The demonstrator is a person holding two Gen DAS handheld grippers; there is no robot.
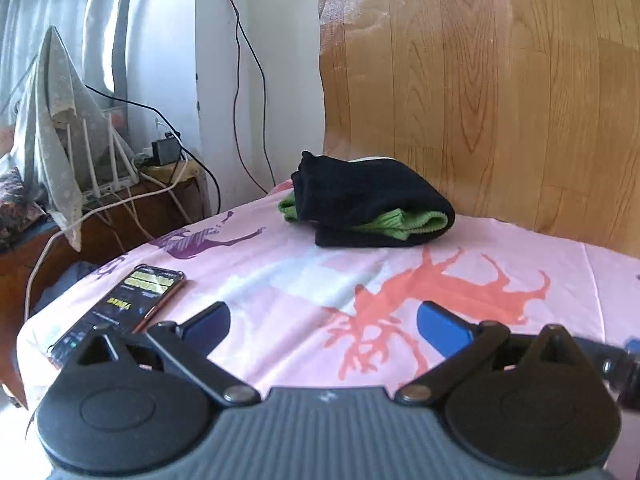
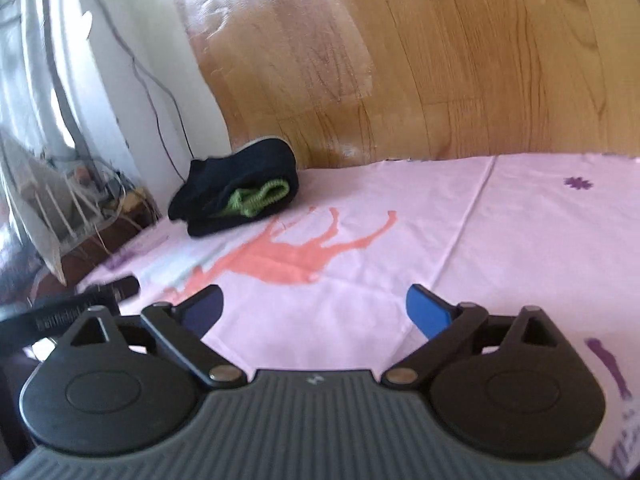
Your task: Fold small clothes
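The folded dark-and-green bundle (image 1: 372, 204) lies on the pink sheet (image 1: 280, 280) by the wall, long axis crosswise, ahead of the released, empty left hand-held gripper (image 1: 323, 320) and ahead-left of the equally spread right hand-held gripper (image 2: 314, 308), the left seemingly nearer.

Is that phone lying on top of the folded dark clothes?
No, the phone lies flat on the pink sheet, well apart from the folded dark clothes farther back.

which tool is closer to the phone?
Left. The left tool sits right beside the phone; the right tool is farther, the phone off to its left.
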